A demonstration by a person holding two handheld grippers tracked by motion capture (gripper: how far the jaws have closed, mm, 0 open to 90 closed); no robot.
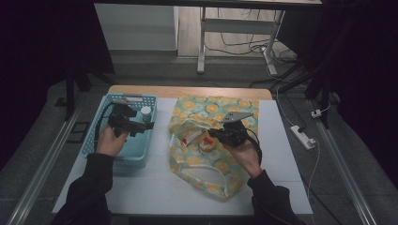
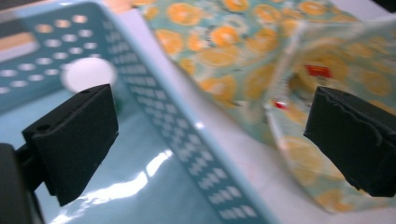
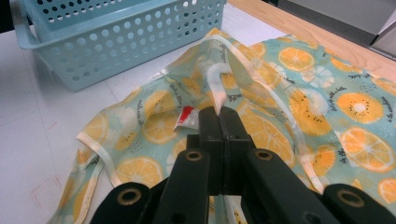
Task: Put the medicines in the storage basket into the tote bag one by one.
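The right gripper (image 3: pixel 218 116) is pinching its jaws together on the pale rim of the thin orange-slice-patterned fabric bag (image 3: pixel 289 100), lifting its mouth. The left gripper (image 2: pixel 210 140), jaws apart and empty, is hovering over the light-blue perforated plastic basket (image 2: pixel 187 140), whose white-capped bottle (image 2: pixel 88 74) lies just ahead. Keeping the rim high should ease loading.

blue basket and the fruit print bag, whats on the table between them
Nothing: a bare strip of white table separates the blue basket from the fruit print bag. It shows in the high view and in the right gripper view.
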